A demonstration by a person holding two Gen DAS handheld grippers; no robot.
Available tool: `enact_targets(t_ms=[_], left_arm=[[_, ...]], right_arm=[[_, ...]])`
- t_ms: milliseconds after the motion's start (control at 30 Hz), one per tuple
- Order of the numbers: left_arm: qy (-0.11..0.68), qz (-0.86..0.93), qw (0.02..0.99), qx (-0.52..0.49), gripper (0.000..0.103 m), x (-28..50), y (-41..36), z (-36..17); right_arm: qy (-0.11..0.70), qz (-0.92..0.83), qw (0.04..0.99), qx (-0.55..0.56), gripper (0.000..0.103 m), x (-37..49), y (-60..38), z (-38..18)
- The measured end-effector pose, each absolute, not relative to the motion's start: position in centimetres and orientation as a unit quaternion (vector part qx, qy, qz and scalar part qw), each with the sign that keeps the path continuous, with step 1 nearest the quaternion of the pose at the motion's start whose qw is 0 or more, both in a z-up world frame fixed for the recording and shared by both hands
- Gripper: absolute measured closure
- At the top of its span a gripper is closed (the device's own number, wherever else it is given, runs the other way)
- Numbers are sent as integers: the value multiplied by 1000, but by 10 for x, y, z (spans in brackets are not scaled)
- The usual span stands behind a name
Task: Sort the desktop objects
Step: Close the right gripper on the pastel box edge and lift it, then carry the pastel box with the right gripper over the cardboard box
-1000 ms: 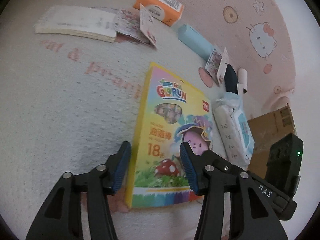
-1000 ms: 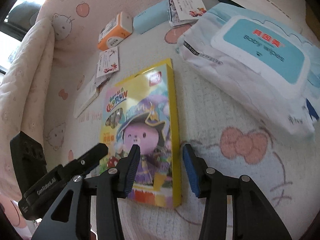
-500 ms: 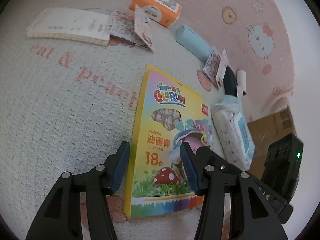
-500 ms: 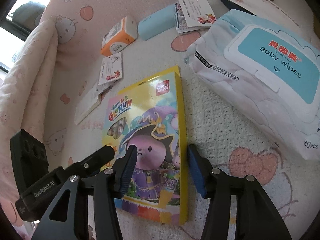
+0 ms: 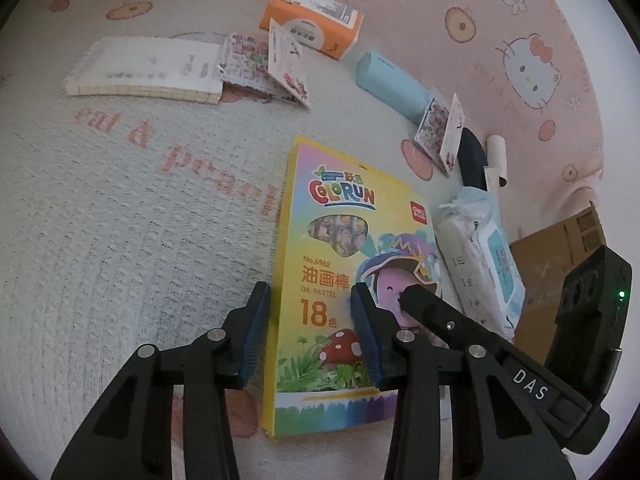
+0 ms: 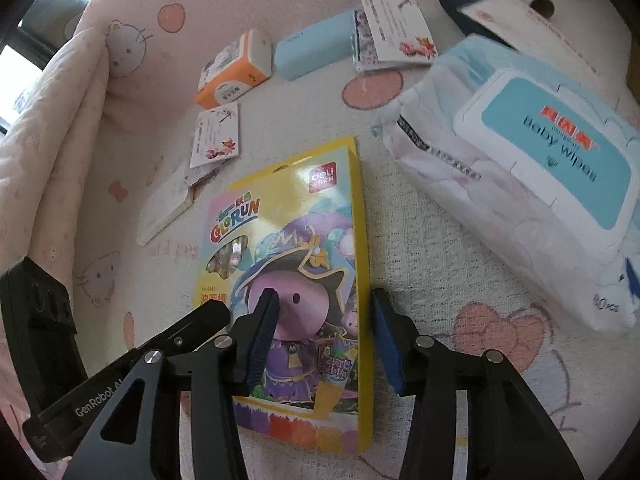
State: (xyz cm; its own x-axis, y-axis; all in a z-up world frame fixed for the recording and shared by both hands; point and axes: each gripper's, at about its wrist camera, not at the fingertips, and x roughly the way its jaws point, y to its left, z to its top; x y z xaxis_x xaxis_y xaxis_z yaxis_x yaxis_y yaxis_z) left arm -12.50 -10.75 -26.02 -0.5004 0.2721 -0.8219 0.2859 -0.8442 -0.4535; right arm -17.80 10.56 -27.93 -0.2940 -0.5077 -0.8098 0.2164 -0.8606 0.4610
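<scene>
A yellow oil-pastel box lies flat on the pink and white mat; it also shows in the right wrist view. My left gripper is open, its jaws over the box's left edge. My right gripper is open, its jaws over the box's right edge. The right gripper's finger reaches over the box in the left wrist view. Neither gripper holds anything.
A baby wipes pack lies right of the box. An orange box, a light blue case, a notepad, small cards, a dark object and a paper roll lie farther back. A cardboard box stands at the right.
Both grippers have pulled back a little along the pastel box toward its near end. Both stay open. The box has not moved.
</scene>
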Motion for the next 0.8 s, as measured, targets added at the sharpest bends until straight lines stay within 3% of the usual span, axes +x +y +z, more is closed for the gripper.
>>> enact_targets(t_ms=[233, 800], left_arm=[[278, -840, -3, 466, 59, -115, -104, -227], [243, -902, -26, 357, 59, -84, -92, -132]], right_arm=[[-162, -799, 237, 528, 59, -179, 115, -255], [-141, -841, 280, 440, 59, -143, 122, -157]])
